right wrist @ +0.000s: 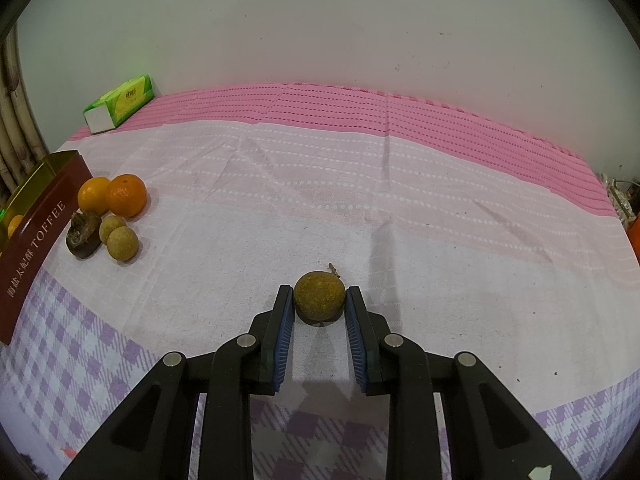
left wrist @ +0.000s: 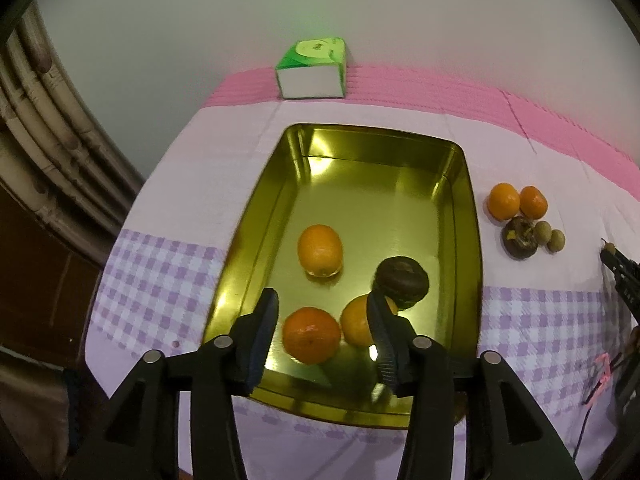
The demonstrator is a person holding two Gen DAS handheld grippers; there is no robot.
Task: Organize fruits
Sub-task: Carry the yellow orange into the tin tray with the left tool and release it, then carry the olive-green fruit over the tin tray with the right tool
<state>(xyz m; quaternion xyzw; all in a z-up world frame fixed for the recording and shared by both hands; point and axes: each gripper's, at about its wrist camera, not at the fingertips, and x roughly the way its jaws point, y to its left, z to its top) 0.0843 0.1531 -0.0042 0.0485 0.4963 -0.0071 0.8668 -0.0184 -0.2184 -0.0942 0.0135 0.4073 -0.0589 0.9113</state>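
Right fingers (right wrist: 320, 304) clamped on brown longan (right wrist: 319, 297), to be lifted straight off the surface (right wrist: 400, 220); left fingers (left wrist: 324, 312), parted and empty over tray (left wrist: 460, 216), should clear first

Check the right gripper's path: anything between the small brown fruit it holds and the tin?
Yes. The right gripper is shut on the brown fruit; a cluster of two oranges, a dark fruit and two small brown fruits lies against the tin wall.

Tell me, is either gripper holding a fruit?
Yes. The right gripper pinches a small brown fruit by its two sides. The left gripper is open, holding nothing.
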